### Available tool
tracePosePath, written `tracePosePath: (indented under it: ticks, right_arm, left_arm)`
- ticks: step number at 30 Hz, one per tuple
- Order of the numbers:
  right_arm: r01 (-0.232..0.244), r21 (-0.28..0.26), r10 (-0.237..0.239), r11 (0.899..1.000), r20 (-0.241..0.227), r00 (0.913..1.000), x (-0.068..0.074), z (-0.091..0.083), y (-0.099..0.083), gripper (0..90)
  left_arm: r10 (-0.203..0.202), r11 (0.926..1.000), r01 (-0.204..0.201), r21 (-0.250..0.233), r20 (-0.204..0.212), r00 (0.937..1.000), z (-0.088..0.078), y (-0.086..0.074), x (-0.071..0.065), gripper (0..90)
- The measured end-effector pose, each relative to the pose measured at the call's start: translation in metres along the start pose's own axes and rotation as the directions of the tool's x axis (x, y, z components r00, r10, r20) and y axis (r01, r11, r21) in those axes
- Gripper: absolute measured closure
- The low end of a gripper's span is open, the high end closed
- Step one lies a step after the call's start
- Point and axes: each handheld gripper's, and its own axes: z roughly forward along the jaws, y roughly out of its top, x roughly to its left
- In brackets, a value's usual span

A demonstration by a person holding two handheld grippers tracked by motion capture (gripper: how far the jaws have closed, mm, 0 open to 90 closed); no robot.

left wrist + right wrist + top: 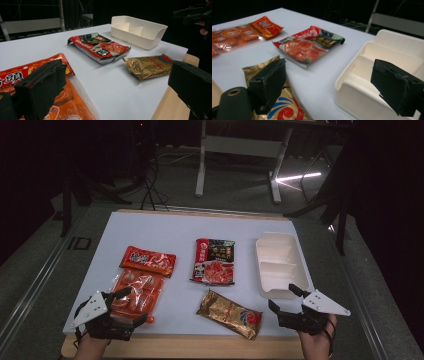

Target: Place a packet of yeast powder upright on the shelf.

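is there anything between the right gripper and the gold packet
Nothing visible. The right gripper stands open, with bare white table between it and the gold packet. The white tray sits on its other side, out of the path.

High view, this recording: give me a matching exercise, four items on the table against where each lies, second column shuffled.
Items:
1. gold packet
2. white tray
3. red and black packet
4. orange packet

Places:
A. far right of the sheet
B. under the left gripper
C. middle of the sheet
D. near edge, between the two grippers

Pairs: 1-D, 2-A, 3-C, 4-B
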Motion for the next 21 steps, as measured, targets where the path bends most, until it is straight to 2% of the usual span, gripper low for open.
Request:
tracePosePath:
  ticks: [2,7,9,12,17,21]
  right_arm:
    - [0.006,0.001,-0.006,1.000,0.001,1.0000,0.001,0.001,0.000,12.7]
    - [0.025,-0.048,-0.025,0.999,-0.004,0.9997,0.001,-0.002,0.001,13.0]
    - [0.032,-0.056,-0.031,0.998,0.010,0.9995,0.001,-0.004,0.003,13.4]
    - [0.027,-0.060,-0.026,0.998,0.009,0.9996,0.001,-0.009,0.009,13.5]
    - [0.045,-0.054,-0.044,0.998,0.016,0.9989,0.001,-0.013,0.022,13.4]
    - [0.019,-0.047,-0.019,0.999,-0.002,0.9998,-0.001,-0.014,0.030,12.3]
  left_arm:
    - [-0.001,1.0000,0.001,-0.002,0.001,1.0000,0.000,0.000,0.000,1.0]
    - [-0.002,1.0000,0.002,-0.002,0.000,1.0000,0.000,0.000,0.000,1.0]
    - [-0.002,1.0000,0.002,-0.001,0.000,1.0000,0.000,0.000,0.000,1.0]
    - [0.001,1.0000,-0.001,0.000,-0.002,1.0000,0.000,0.000,0.000,0.9]
    - [-0.001,1.0000,0.001,0.002,-0.001,1.0000,0.000,0.000,0.000,1.0]
    - [0.000,1.0000,0.000,0.002,-0.002,1.0000,0.000,0.000,0.000,1.0]
